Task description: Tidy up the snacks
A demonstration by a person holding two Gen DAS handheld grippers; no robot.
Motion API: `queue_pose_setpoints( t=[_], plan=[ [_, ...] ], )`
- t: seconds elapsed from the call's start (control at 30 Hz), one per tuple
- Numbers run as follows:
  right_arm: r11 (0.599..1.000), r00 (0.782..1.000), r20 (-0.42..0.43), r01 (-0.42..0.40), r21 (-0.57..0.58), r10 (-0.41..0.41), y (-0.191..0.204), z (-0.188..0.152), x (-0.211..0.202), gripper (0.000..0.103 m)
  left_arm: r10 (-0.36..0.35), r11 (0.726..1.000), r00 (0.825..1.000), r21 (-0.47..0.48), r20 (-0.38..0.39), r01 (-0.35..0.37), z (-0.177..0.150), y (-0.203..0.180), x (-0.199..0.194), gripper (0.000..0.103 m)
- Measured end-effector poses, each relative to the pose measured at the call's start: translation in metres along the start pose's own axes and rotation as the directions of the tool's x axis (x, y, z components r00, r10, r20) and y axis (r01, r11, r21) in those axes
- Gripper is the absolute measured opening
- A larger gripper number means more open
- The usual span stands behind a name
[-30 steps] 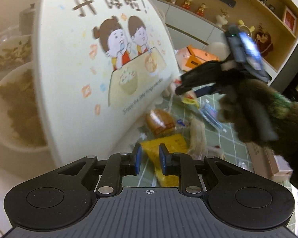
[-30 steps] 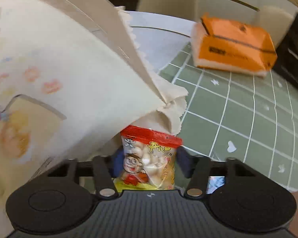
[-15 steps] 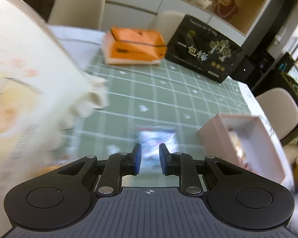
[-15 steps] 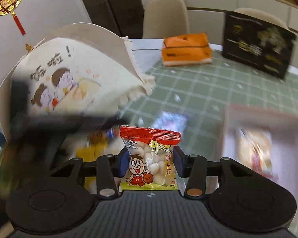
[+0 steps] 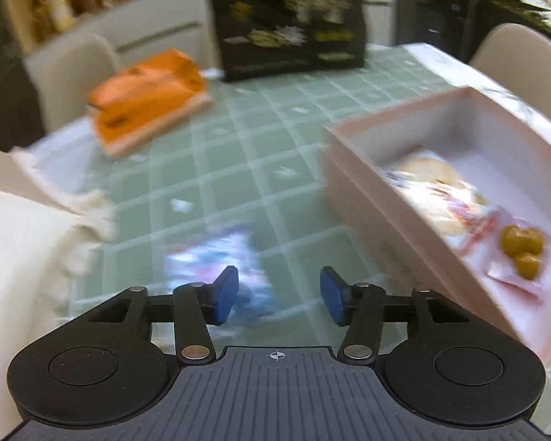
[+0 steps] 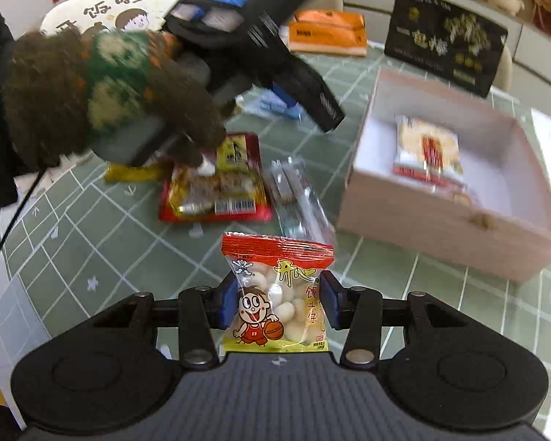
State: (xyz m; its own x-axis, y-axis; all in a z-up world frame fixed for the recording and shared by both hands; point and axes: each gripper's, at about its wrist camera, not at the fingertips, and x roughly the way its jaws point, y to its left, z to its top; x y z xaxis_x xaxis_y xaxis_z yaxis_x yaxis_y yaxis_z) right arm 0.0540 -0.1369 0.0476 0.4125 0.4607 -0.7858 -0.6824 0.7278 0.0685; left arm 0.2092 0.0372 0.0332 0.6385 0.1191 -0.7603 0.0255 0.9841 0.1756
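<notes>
While right gripper (image 6: 278,299) pinches snack bag (image 6: 277,294) level — left gripper (image 5: 278,292) gapes

So the left tongs (image 5: 278,296) went from nearly shut to wide apart, and swung off the cartoon-print bag (image 5: 22,257) toward the pink box (image 5: 352,169). Right tongs (image 6: 278,303) pulled the little bun snack packet (image 6: 275,294) out from under that bag's edge, up over the desk (image 6: 103,257), with the pink box now off to their right.
</notes>
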Motion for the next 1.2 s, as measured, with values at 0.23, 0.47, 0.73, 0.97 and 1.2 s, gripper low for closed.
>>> queue_pose_setpoints(
  t=[0.23, 0.47, 0.73, 0.97, 1.2],
  plan=[
    [0.999, 0.999, 0.005, -0.036, 0.008, 0.036, -0.008, -0.013, 0.001, 0.046, 0.028, 0.975, 0.998, -0.22, -0.056, -0.039, 0.013, 0.037, 0.015, 0.056],
    [0.999, 0.999, -0.008, -0.035, -0.03, 0.034, -0.009, -0.022, 0.003, 0.058, -0.069, 0.966, 0.993, -0.253, -0.093, 0.044, 0.024, 0.041, 0.026, 0.056],
    [0.997, 1.0, -0.017, -0.015, -0.07, 0.014, -0.005, -0.027, 0.012, 0.073, -0.01, 0.972, 0.998, -0.234, -0.066, -0.005, 0.023, 0.03, 0.03, 0.08],
    [0.997, 0.998, 0.042, -0.039, -0.065, 0.041, -0.002, -0.015, 0.013, 0.073, -0.048, 0.985, 0.993, -0.17, -0.11, 0.028, 0.018, 0.021, 0.041, 0.089],
    [0.998, 0.996, 0.083, 0.012, -0.057, -0.008, -0.015, 0.032, 0.042, 0.074, -0.118, 0.991, 0.986, -0.072, -0.117, 0.11, -0.003, 0.056, 0.026, 0.074]
  ],
)
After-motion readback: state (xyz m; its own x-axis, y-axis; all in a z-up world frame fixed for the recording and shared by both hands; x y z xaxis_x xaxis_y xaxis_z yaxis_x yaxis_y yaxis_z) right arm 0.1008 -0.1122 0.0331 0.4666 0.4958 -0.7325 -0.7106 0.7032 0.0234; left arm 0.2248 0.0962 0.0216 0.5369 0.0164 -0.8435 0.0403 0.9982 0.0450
